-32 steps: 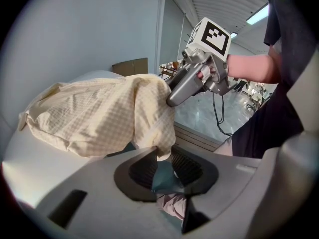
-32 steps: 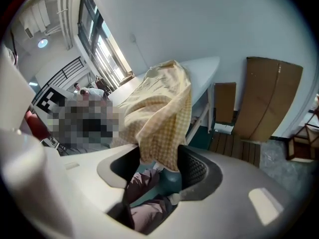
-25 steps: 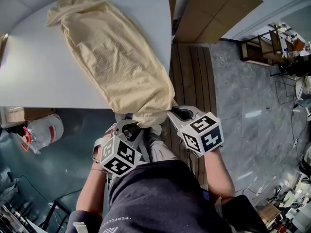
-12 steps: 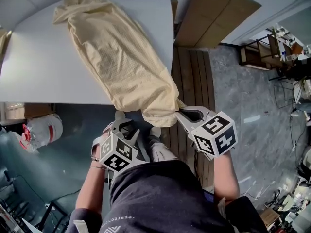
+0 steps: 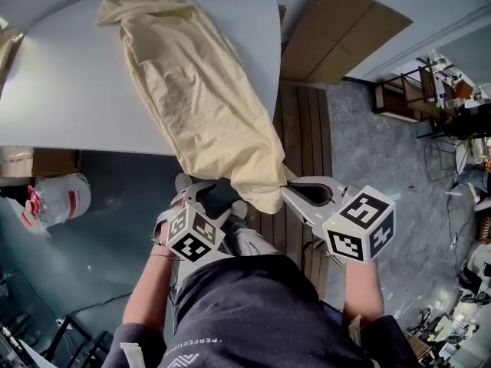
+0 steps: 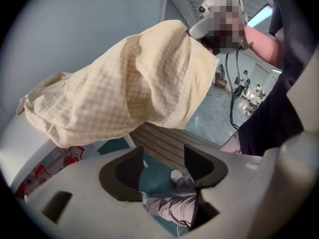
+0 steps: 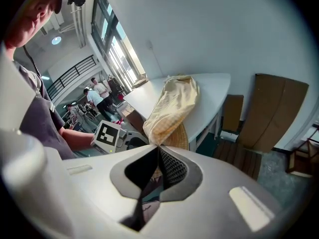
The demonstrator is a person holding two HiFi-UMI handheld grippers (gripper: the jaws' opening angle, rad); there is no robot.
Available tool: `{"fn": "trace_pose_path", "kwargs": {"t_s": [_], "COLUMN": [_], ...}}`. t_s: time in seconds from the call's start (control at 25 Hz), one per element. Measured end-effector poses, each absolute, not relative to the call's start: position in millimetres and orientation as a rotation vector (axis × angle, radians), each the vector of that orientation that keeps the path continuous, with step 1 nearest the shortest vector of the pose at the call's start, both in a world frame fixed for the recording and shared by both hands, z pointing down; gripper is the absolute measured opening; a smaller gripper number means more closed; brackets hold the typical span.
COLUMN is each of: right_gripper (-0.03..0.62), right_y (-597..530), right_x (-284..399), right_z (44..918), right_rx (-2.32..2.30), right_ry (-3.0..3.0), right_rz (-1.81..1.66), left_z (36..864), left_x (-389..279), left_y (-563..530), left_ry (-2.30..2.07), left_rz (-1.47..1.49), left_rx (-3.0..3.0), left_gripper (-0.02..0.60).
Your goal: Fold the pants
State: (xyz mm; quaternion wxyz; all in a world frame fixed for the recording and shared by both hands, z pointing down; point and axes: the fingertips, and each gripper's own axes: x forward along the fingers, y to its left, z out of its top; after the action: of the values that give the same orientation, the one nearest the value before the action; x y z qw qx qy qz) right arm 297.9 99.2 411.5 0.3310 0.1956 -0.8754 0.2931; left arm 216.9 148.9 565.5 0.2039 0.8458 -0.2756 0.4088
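The pale yellow pants lie lengthwise on the white table, and one end hangs over the near edge. My right gripper is shut on that hanging hem, and the right gripper view shows the cloth pinched between the closed jaws of that gripper. My left gripper sits just under the hanging end, to its left. Its jaws have just been opening. Seen in its own view, this gripper has only floor and a shoe between the jaws, with the pants above them.
A cardboard sheet leans on the wall beyond the table's right corner. A wooden slatted platform lies beside the table. A white bag with red print sits under the table at left. Shelving and clutter stand far right.
The left gripper's jaws have opened and come off the hanging hem, sinking a little. The right gripper has risen toward the camera, still gripping the hem.
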Motion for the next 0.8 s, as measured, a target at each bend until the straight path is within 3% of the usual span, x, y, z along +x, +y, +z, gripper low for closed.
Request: {"fn": "trace_pose_path", "kwargs": {"t_s": [0.4, 0.72, 0.8], "right_gripper": [0.008, 0.008, 0.008], "right_y": [103, 107, 106], "right_x": [286, 280, 279], "right_z": [359, 358, 358], "right_rx": [0.499, 0.476, 0.471], "right_ry": [-2.343, -2.342, -2.342], "right_rz": [0.626, 0.612, 0.609], "left_z": [532, 503, 492], "left_x": [260, 287, 289], "left_y": [131, 117, 113], "left_ry": [-0.856, -0.792, -0.763], "left_rz": [0.578, 0.188, 0.100], "left_rx": [2.481, 2.383, 2.377], "left_gripper": [0.388, 0.403, 0.351]}}
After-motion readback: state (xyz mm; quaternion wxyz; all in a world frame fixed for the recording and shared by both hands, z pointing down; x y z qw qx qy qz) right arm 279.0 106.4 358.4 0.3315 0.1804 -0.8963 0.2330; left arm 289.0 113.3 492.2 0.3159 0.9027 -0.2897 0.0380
